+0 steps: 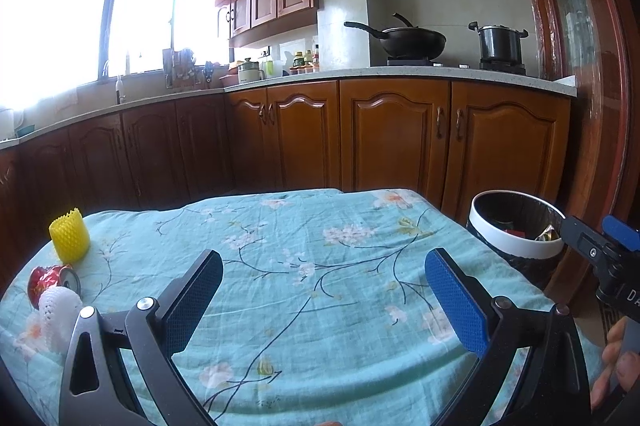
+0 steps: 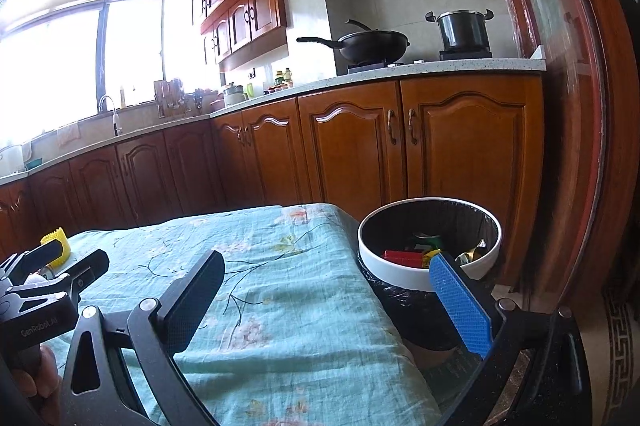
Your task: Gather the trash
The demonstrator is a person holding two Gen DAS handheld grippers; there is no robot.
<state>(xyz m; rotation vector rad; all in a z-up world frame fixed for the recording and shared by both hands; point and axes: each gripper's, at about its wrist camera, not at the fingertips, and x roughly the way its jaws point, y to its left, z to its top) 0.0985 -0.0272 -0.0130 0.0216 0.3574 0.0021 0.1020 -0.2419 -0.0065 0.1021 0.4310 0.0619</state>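
Your left gripper (image 1: pixel 324 302) fingers spread empty, right gripper (image 2: pixel 328 302) likewise, white-rimmed trash bin (image 2: pixel 400 276) holding red packet (image 2: pixel 404 257), foil wrapper (image 2: pixel 474 254), "GenRobot.AI" on left gripper body.

Table (image 1: pixel 320 286) in front of the counter cabinets (image 1: pixel 392 134). Foam sleeve (image 1: pixel 69 236), crushed can (image 1: pixel 52 280) and foam net (image 1: pixel 60 310) clustered at the table's left edge, net nearest. Trash bin (image 2: pixel 428 238) just off the table's right far corner, litter inside.
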